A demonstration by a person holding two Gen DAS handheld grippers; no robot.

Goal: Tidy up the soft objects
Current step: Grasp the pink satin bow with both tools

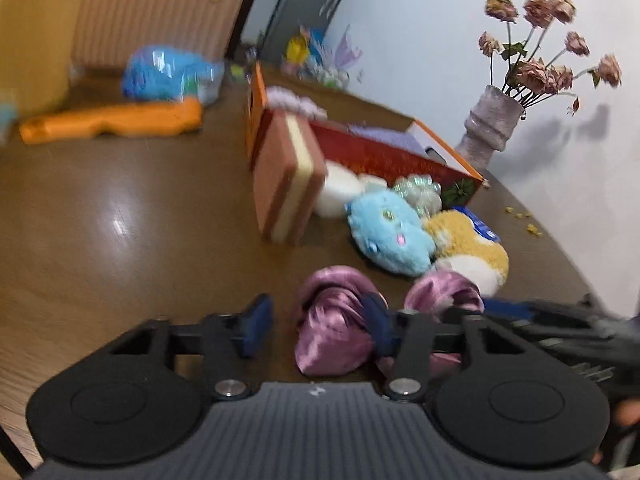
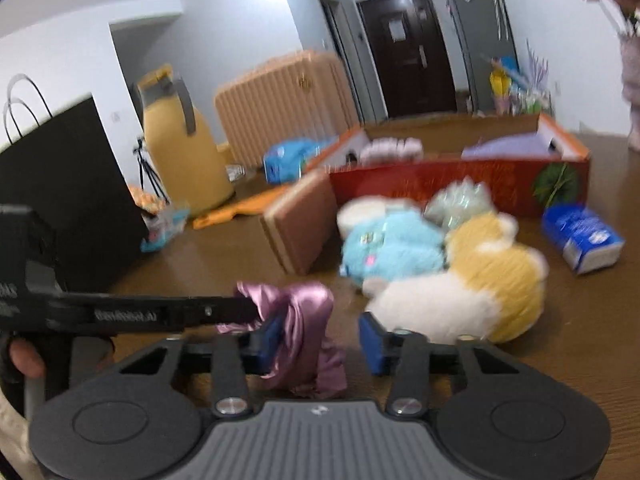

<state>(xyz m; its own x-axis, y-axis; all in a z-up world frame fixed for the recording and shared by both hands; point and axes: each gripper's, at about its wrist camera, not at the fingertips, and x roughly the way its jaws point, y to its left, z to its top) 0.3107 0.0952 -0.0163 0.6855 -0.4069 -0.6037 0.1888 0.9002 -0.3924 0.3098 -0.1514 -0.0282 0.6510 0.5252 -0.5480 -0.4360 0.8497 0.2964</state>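
Observation:
A crumpled pink satin cloth (image 1: 336,332) lies on the brown table (image 1: 120,220) near its front edge. My left gripper (image 1: 316,326) straddles one bunch of it. The right pad touches the cloth and the left pad stands clear, so the jaws are open. My right gripper (image 2: 320,342) straddles the cloth (image 2: 304,332) at its other end. Its left pad is against the fabric and its right pad is apart. Behind lie a blue plush (image 1: 388,232), a yellow and white plush (image 1: 468,248) and a brown and cream foam block (image 1: 288,180).
A red and orange open box (image 1: 380,152) stands behind the toys, with a vase of dried flowers (image 1: 488,128) at the back right. A blue tissue pack (image 2: 580,236) lies right of the plushes. A black paper bag (image 2: 68,184) and a yellow jug (image 2: 180,152) stand at the left.

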